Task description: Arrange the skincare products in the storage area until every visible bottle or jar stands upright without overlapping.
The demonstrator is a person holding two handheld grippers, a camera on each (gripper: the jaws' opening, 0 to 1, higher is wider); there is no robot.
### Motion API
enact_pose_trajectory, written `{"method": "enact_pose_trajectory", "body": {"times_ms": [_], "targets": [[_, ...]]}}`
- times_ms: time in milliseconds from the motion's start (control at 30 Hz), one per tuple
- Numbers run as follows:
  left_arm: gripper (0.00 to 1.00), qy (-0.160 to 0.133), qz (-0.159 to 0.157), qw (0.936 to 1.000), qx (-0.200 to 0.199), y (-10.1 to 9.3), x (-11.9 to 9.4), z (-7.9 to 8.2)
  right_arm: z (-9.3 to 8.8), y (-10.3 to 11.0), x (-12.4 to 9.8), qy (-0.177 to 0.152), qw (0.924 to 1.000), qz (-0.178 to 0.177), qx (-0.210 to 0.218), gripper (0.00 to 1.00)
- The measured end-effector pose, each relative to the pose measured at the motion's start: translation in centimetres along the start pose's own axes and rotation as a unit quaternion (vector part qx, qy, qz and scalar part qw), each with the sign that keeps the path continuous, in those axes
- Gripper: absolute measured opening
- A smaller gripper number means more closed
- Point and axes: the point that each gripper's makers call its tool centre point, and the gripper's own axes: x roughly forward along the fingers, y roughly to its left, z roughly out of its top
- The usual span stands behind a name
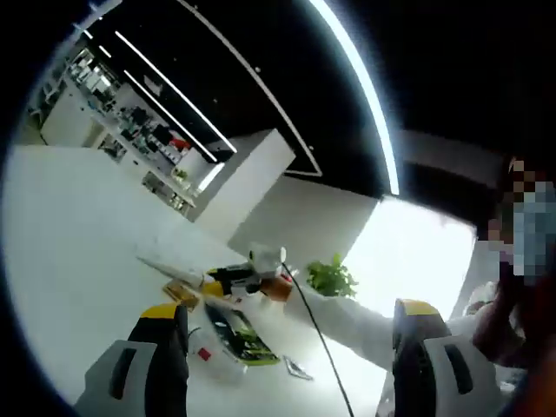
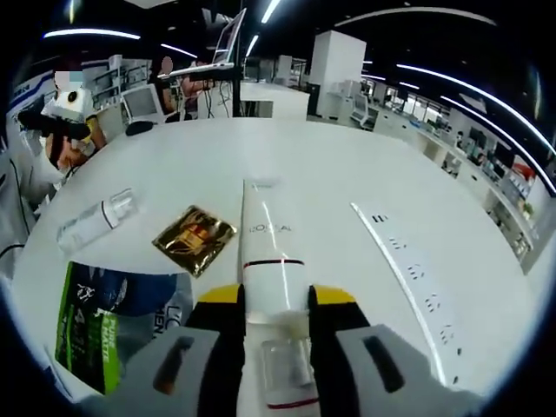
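In the right gripper view, the right gripper [image 2: 276,317] is clamped on one long white tube [image 2: 266,261], its two yellow-tipped jaws pressing the tube's sides. The tube, printed with a brand name and ringed by a thin red line, lies along the jaws and points toward 12 o'clock over the white table [image 2: 347,165]. At 9 o'clock of the tube lies one gold foil sachet [image 2: 195,238], flat on the table and apart from the tube. Farther toward 9 o'clock rests one clear bottle [image 2: 97,219] on its side. At 8 o'clock sits one green-and-blue pouch [image 2: 122,320], lying flat just beside the left jaw. One white power strip [image 2: 407,278] runs from 1 o'clock down toward 4 o'clock, well apart from the tube. A person [image 2: 35,165] in white stands at the table's edge at 10 o'clock.

In the left gripper view, the left gripper [image 1: 291,339] stands open and holds nothing, its two jaws wide apart at 7 and 5 o'clock. Between them, farther off, the table [image 1: 78,234] carries the same flat green pouch [image 1: 236,334] and gold sachet [image 1: 182,294]. One small green plant [image 1: 332,278] stands near the middle, and a white sleeve [image 1: 347,317] crosses toward 4 o'clock.
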Motion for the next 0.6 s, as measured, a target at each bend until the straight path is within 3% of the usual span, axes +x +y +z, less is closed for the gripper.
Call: {"method": "enact_pose_trajectory", "body": {"times_ms": [133, 200, 600], "targets": [[1.0, -0.052, -0.016, 0.9934, -0.101, 0.6, 0.7, 1.9, 0.1, 0.0, 0.0, 0.003, 1.0, -0.001, -0.001, 0.26], [1.0, -0.051, -0.009, 0.9899, -0.132, 1.3, 1.1, 2.0, 0.1, 0.0, 0.0, 0.005, 1.0, -0.002, -0.001, 0.26], [1.0, -0.064, 0.0, 0.9808, -0.185, 2.7, 3.2, 2.5, 0.3, -0.3, -0.1, 0.012, 0.9999, -0.004, -0.003, 0.26]]}}
